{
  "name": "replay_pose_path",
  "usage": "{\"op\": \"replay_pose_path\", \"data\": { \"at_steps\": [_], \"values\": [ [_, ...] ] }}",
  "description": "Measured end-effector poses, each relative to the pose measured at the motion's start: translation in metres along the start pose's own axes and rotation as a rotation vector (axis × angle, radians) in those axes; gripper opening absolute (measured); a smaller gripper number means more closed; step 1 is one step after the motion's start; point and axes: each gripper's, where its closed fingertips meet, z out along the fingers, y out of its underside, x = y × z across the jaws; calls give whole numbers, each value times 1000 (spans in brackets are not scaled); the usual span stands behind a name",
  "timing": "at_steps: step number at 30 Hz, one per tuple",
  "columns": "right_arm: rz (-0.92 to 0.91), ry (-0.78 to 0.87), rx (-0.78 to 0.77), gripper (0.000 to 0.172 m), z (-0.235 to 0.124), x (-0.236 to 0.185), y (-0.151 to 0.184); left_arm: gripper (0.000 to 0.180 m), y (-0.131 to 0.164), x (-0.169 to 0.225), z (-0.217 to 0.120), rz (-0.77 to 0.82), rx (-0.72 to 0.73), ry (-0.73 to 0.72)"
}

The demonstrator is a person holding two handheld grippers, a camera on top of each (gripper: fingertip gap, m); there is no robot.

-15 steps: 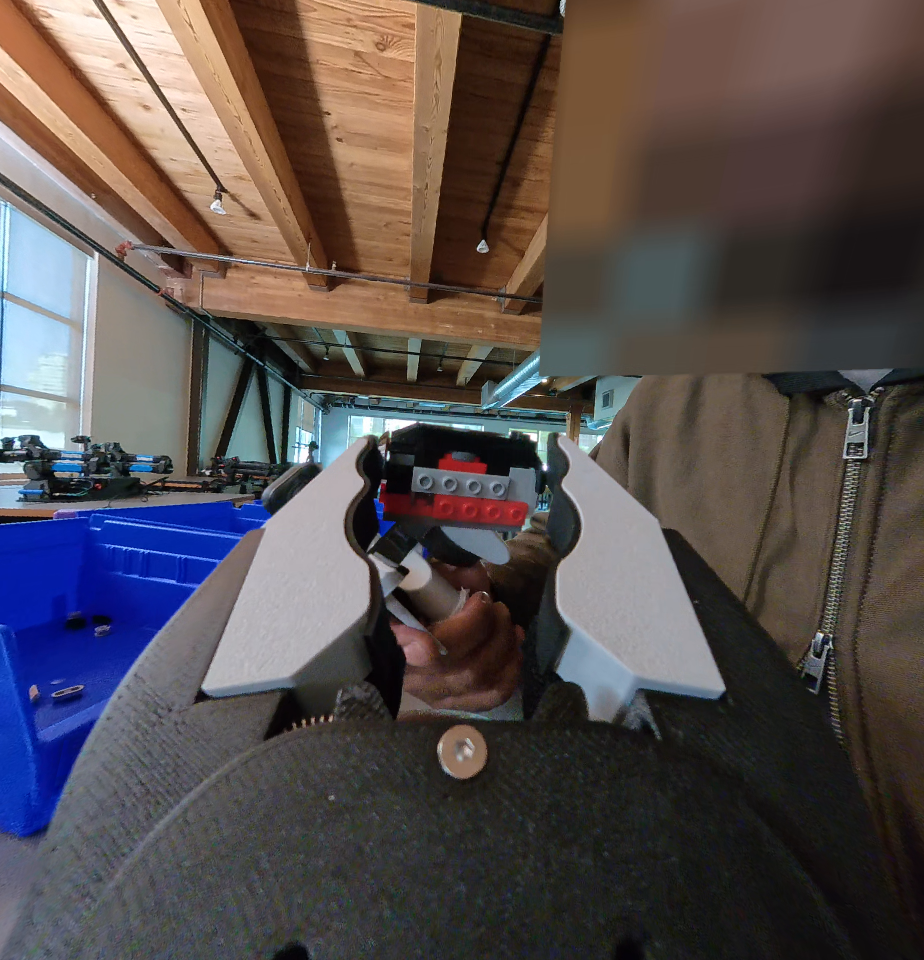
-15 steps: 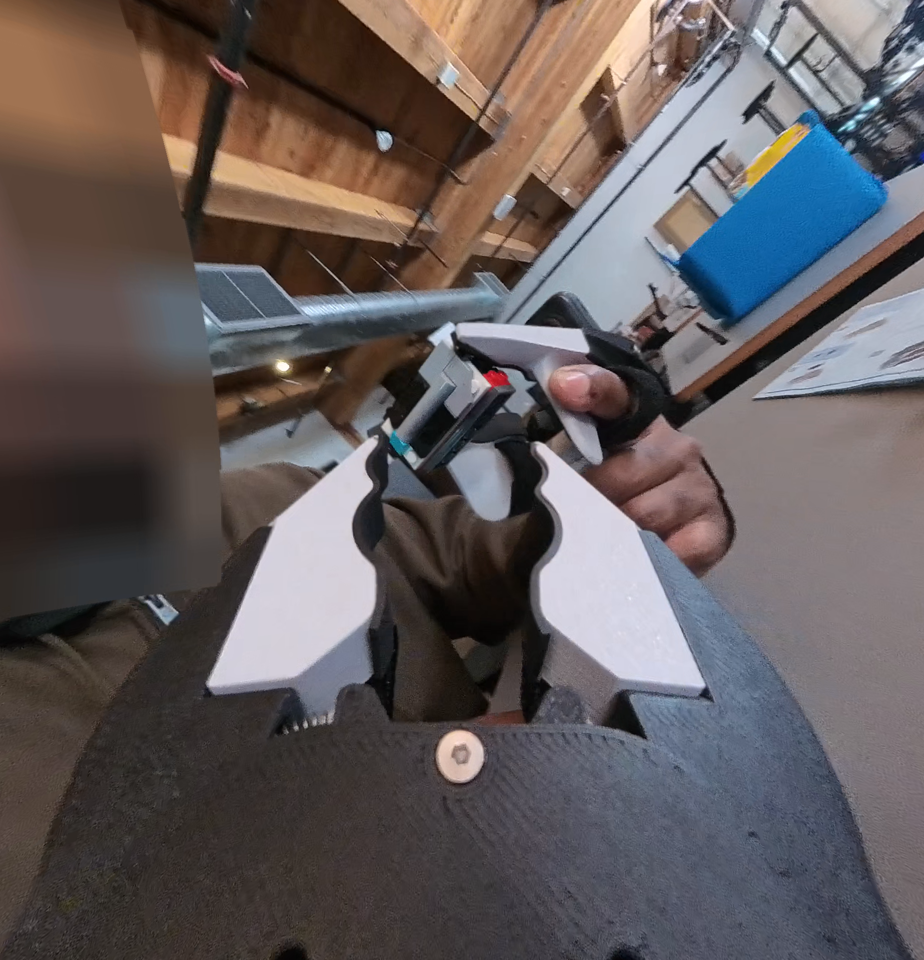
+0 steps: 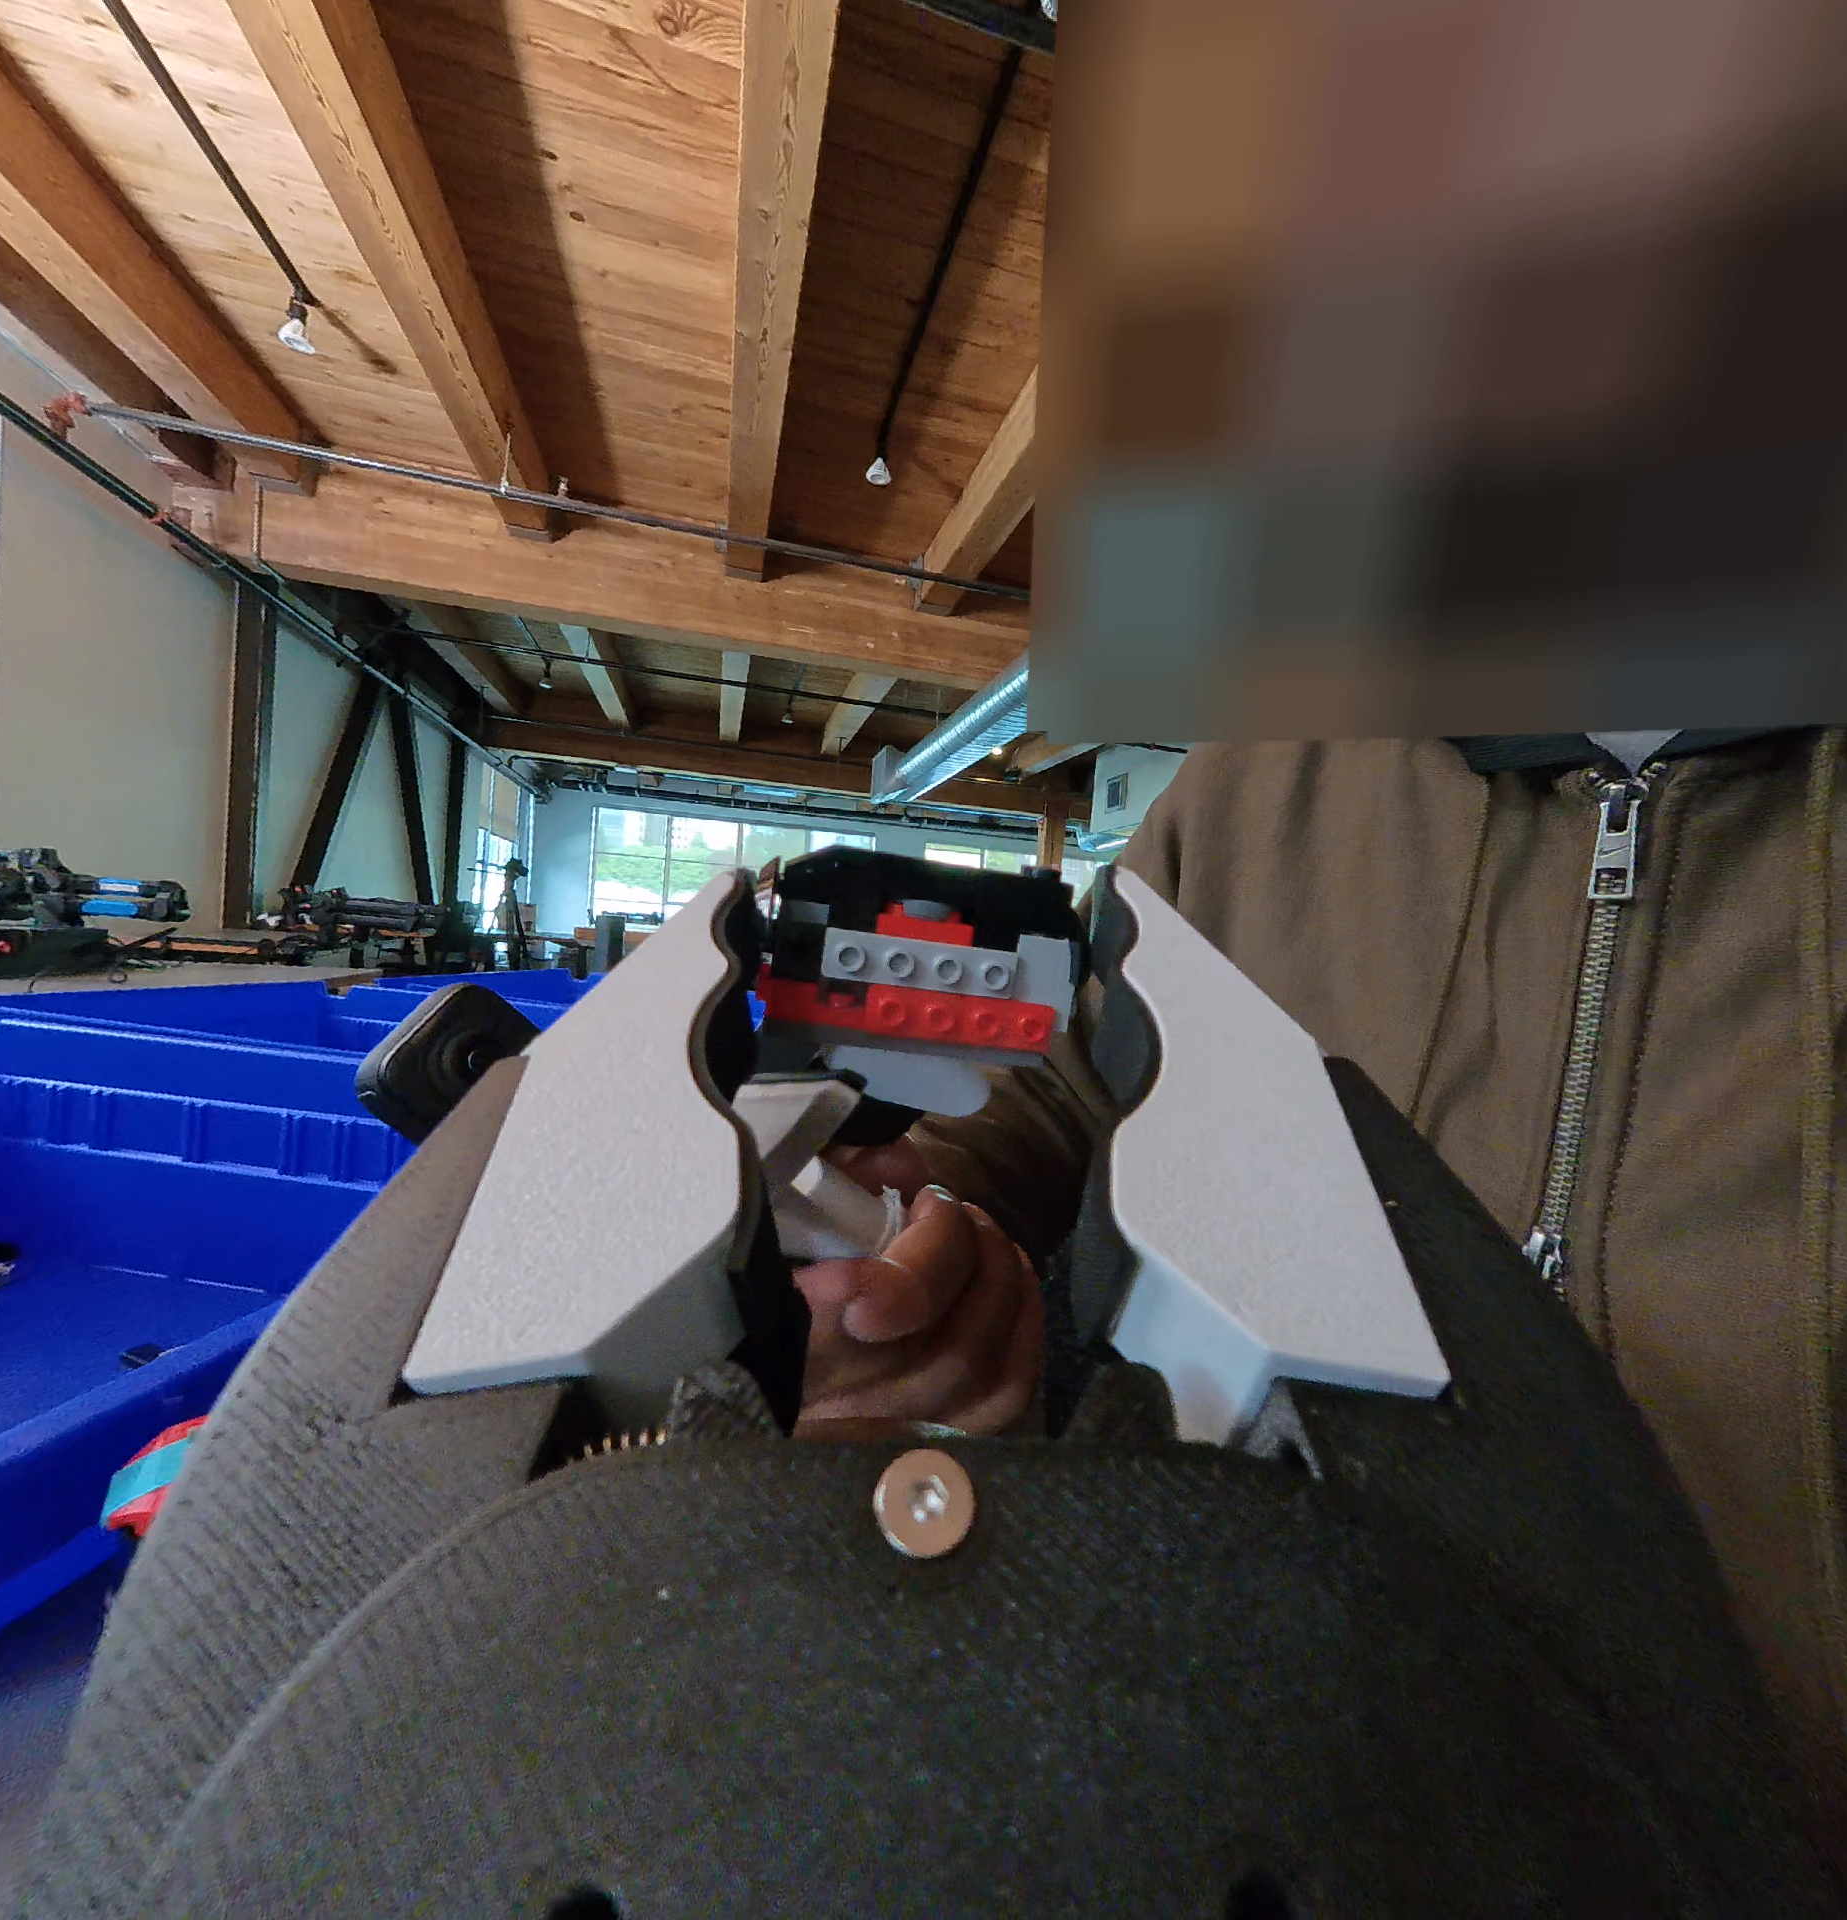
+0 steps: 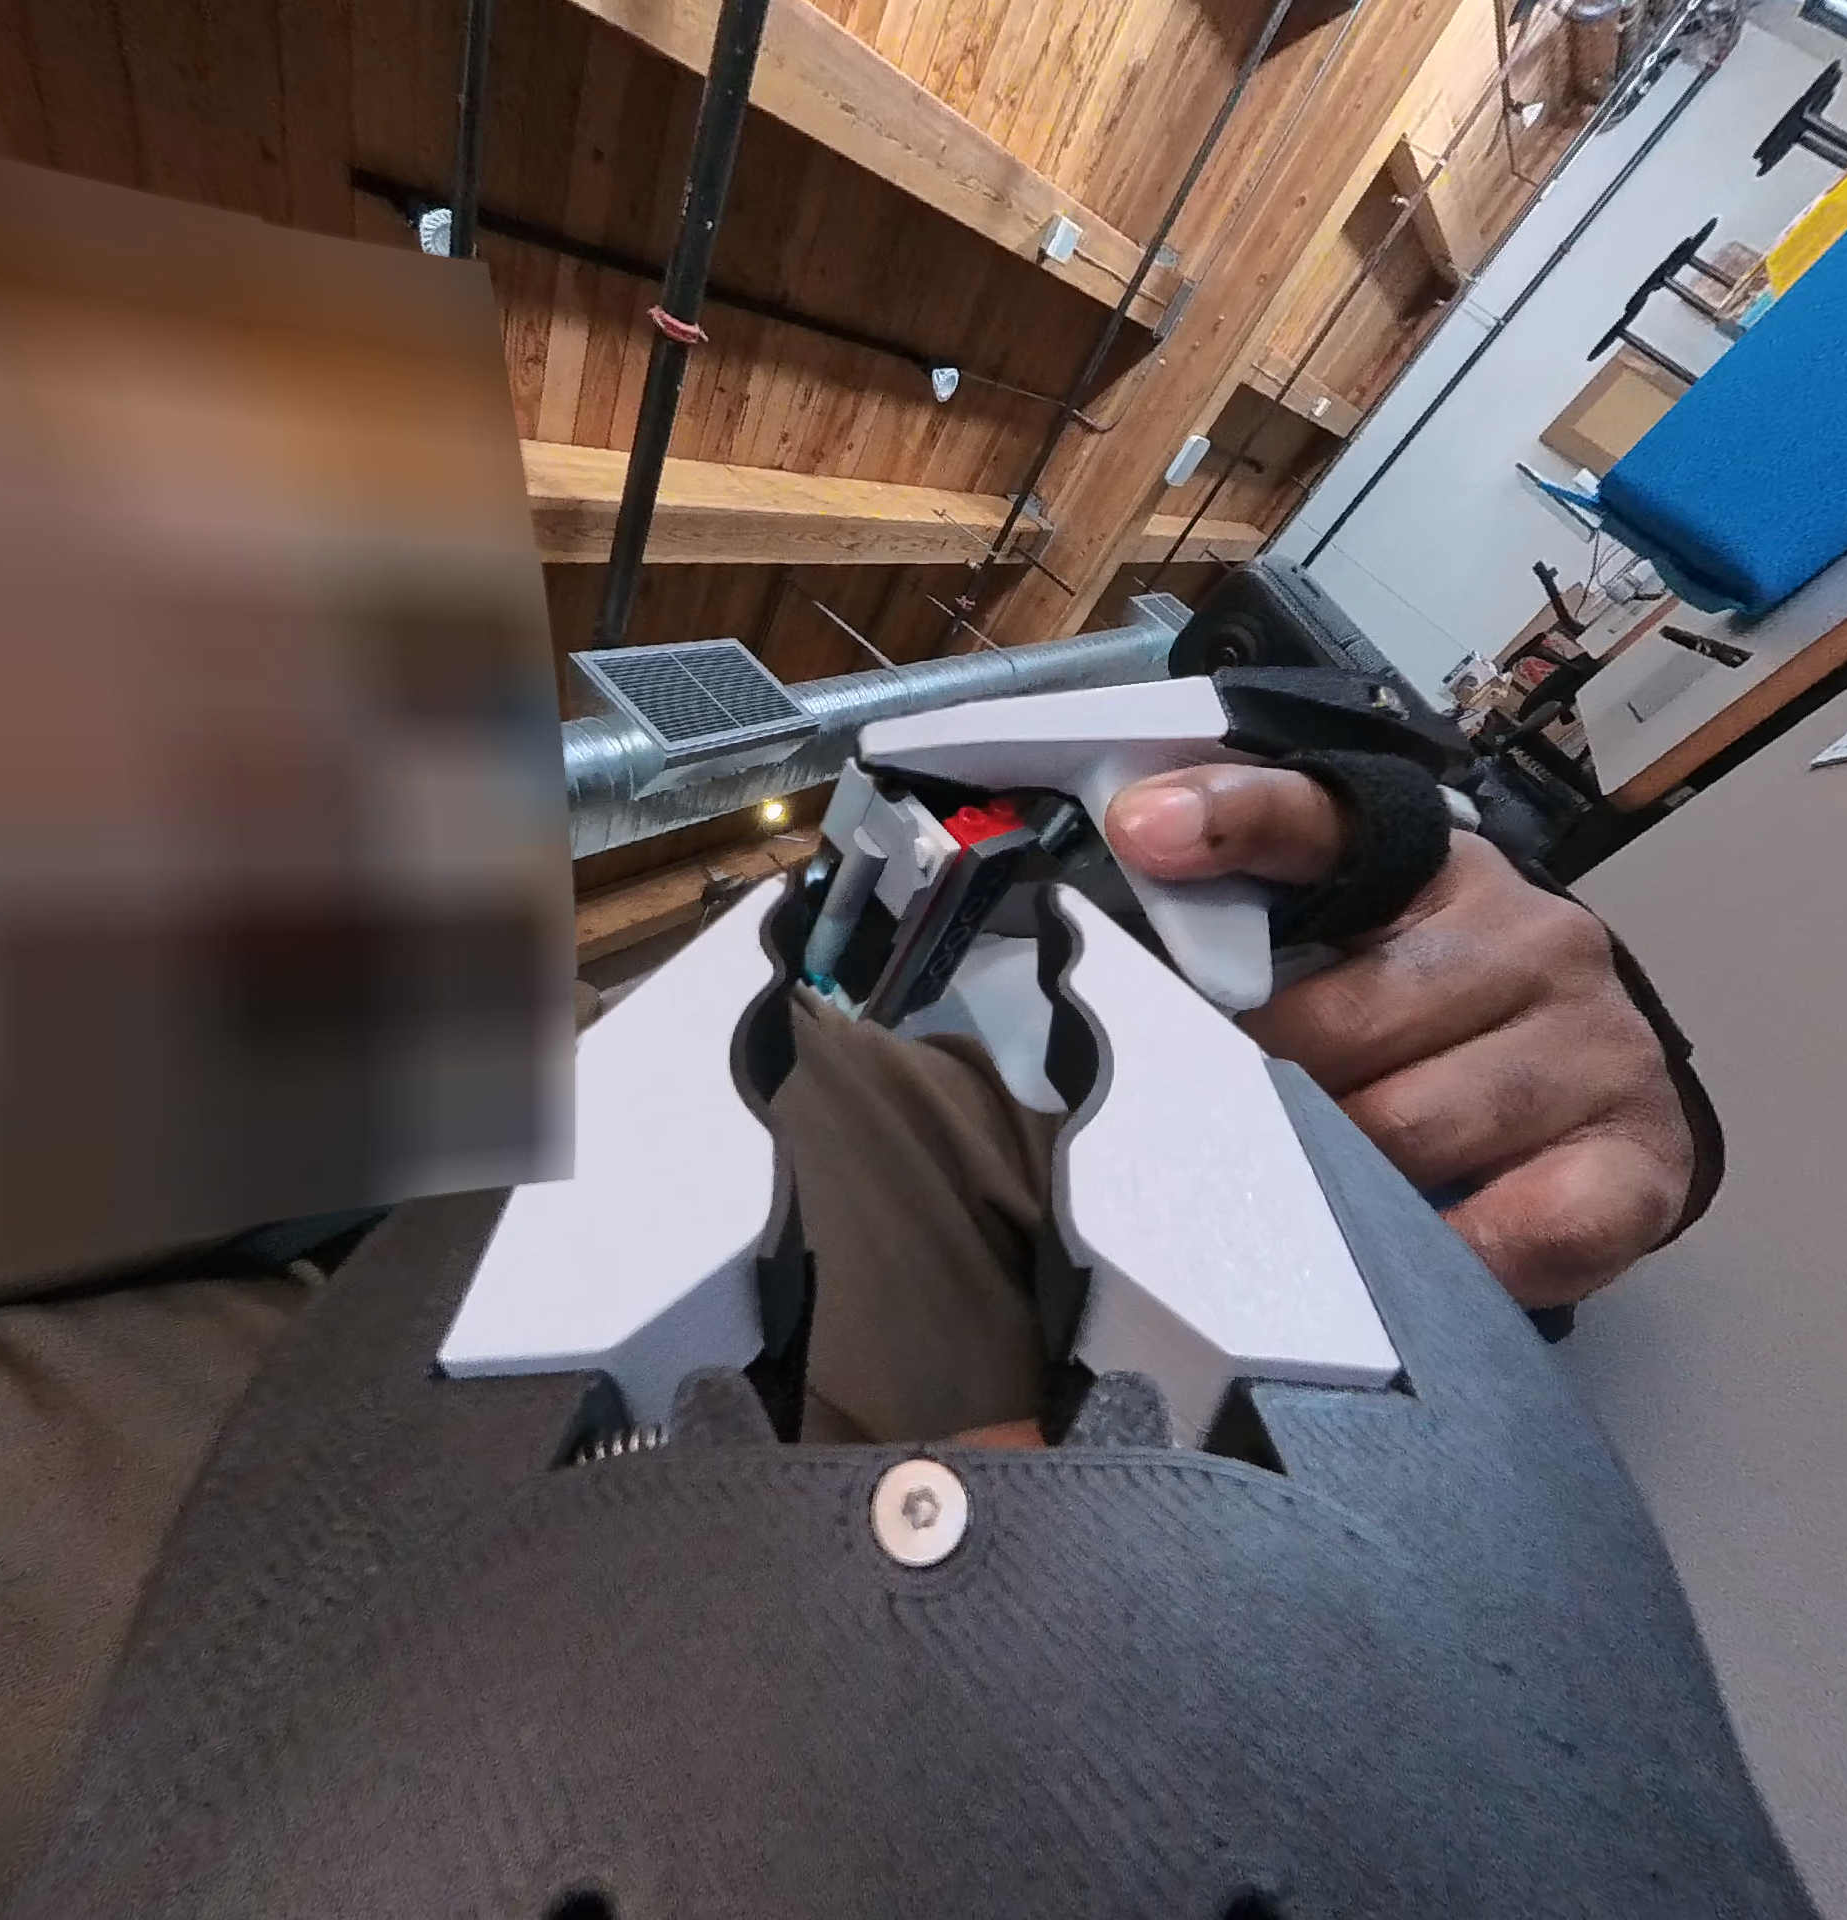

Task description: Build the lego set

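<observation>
My left gripper [image 3: 924, 894] is shut on a small brick assembly [image 3: 929, 971] of black, grey and red pieces, held across its fingertips in the air. The right wrist view shows the same: the left gripper's fingers [image 4: 1044, 727] clamp the assembly [image 4: 898, 862] from above and below. My right gripper [image 4: 919, 904] is open. Its tips stand on either side of the assembly's near end, with a gap at the right pad. Its fingers [image 3: 898, 1081] show just under the assembly in the left wrist view.
A person in an olive zip jacket [image 3: 1521, 1039] stands close behind both grippers. Blue plastic bins [image 3: 119, 1143] lie to the left. A grey table top [image 4: 1781, 1143] lies to the right. A hand [image 4: 1418, 987] grips the left gripper's handle.
My right gripper has moved in closer to the assembly and its jaws have narrowed around it. My left gripper keeps its hold and has barely moved.
</observation>
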Motion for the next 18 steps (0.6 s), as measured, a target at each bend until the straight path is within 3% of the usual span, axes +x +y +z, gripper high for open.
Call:
{"op": "replay_pose_path", "data": {
  "at_steps": [7, 12, 14, 17, 18],
  "values": [
    [-41, -12, 33, 40, -4, -2, -3, 64, 4, -2, 2, 13, -33, -17],
    [-212, 96, 65, 39, -14, 3, -17, 66, 7, -18, -1, 23, -114, -119],
    [-295, 145, 83, 29, -19, 3, -25, 68, 8, -29, -4, 31, -156, -189],
    [-338, 198, 135, 0, -28, 6, -36, 66, 14, -42, -7, -10, -179, -265],
    [-338, 234, 154, 0, -31, 12, -39, 64, 19, -48, -9, -45, -166, -291]
  ]
}}
